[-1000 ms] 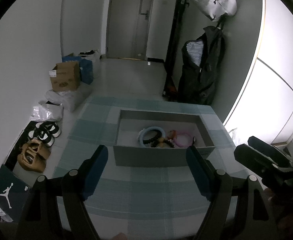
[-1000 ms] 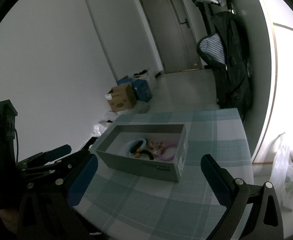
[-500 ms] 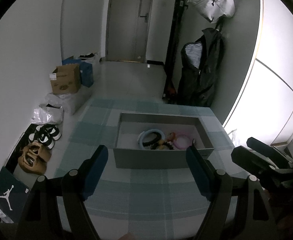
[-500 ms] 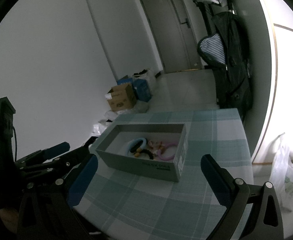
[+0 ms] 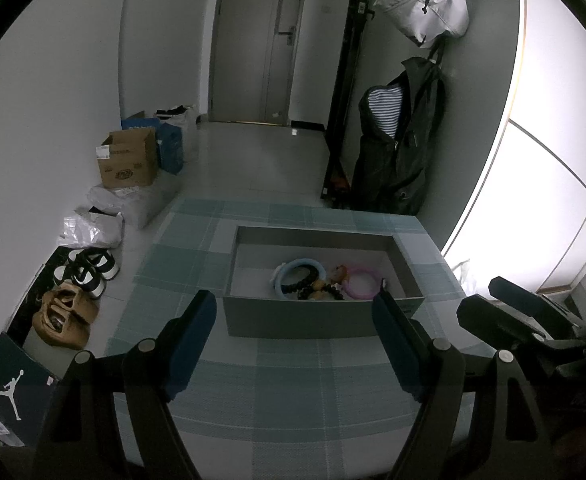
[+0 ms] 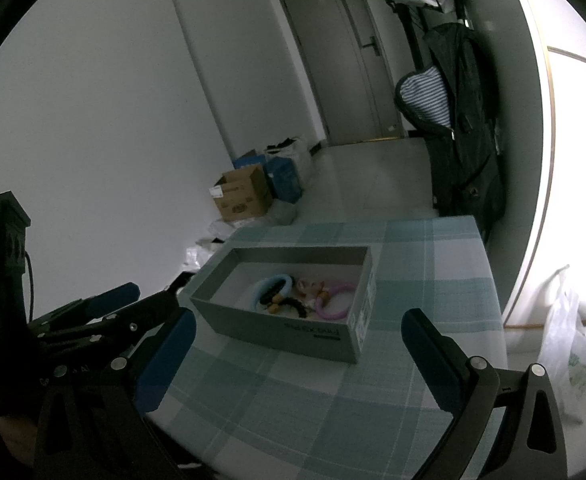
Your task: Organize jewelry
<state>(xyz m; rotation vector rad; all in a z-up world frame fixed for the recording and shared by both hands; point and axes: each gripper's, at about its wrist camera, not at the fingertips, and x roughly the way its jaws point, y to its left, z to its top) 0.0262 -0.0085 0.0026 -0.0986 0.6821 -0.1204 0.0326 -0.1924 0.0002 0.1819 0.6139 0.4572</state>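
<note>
Grey cardboard is what the open box [image 5: 299,322] is made of, and it is sitting on the table with the green and white checked cloth [image 5: 293,392]. Inside it I am seeing the jewelry, all gathered toward the right half of the box. A pale blue ring [image 5: 299,270] is lying there with a black beaded bracelet [image 5: 297,286] partly inside it. Beside them a pink ring [image 5: 359,284] is resting near the right wall of the box. Between the blue and the pink one some small orange or amber pieces [image 5: 339,272] are lying, but the light is dim and I cannot tell exactly what they are. From the right wrist view the same pieces are showing: the blue ring [image 6: 271,286], the pink one [image 6: 335,300] and the dark beads [image 6: 293,304], all touching or nearly touching each other.

I am holding the left gripper [image 5: 295,314] above the table, just in front of the near wall of the box, with its blue-padded fingers [image 5: 191,330] spread wide and nothing between them. The right gripper [image 6: 299,334] is also standing wide and carrying nothing, near the right corner of the box. Each gripper is appearing at the edge of the other camera's view.
</note>
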